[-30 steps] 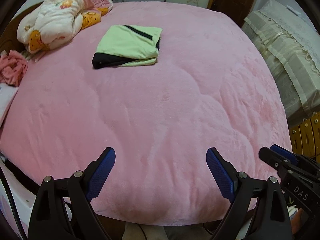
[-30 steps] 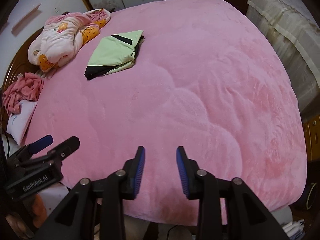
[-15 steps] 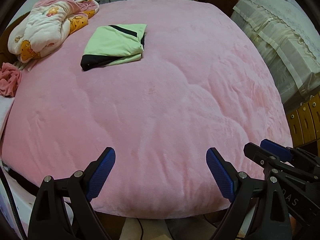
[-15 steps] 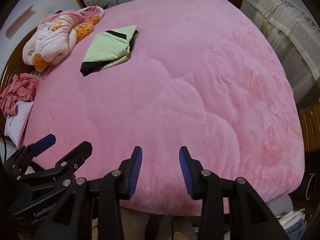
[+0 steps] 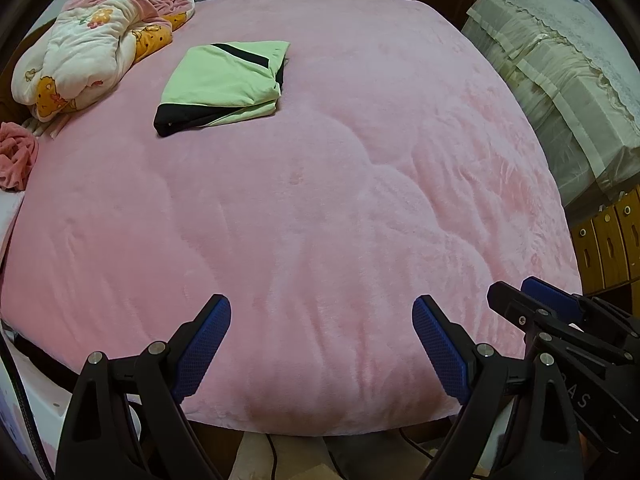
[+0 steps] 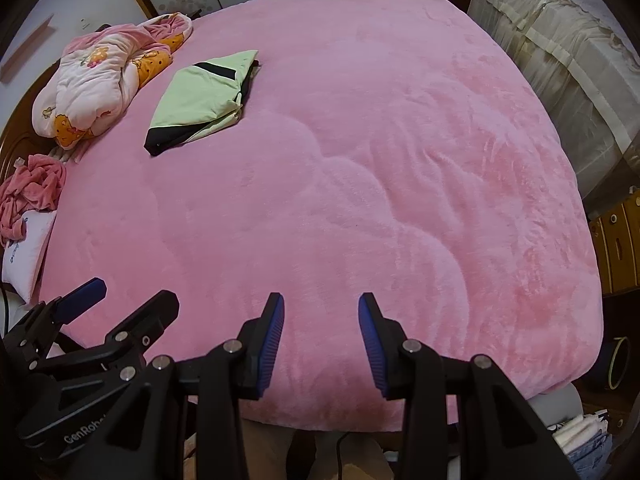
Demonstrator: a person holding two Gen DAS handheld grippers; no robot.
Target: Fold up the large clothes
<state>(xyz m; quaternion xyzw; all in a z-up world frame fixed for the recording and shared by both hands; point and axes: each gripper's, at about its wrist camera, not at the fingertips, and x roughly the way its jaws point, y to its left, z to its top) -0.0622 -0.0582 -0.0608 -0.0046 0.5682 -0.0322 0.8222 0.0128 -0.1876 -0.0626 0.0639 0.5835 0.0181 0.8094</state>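
Note:
A light green garment with black trim [image 5: 224, 82] lies folded on the far left part of the pink bed [image 5: 320, 208], also in the right wrist view as the folded green garment [image 6: 200, 98]. My left gripper [image 5: 322, 336] hangs open over the bed's near edge, with nothing between its fingers. My right gripper [image 6: 321, 328] is beside it at the near edge, its jaws partly apart and empty. Each gripper shows in the other's view: the right gripper [image 5: 556, 320] at lower right, the left gripper [image 6: 104, 320] at lower left. Both are far from the garment.
A bundled white and pink quilt with orange prints [image 5: 92, 52] sits at the far left corner. A crumpled pink cloth [image 6: 30, 192] and a white pillow [image 6: 24, 252] lie at the left edge. A covered piece of furniture [image 5: 568, 80] and wooden drawers [image 5: 608, 240] stand right of the bed.
Both views have drifted slightly back from the bed, so its near edge shows more. The jaws and the folded garment stay as they were.

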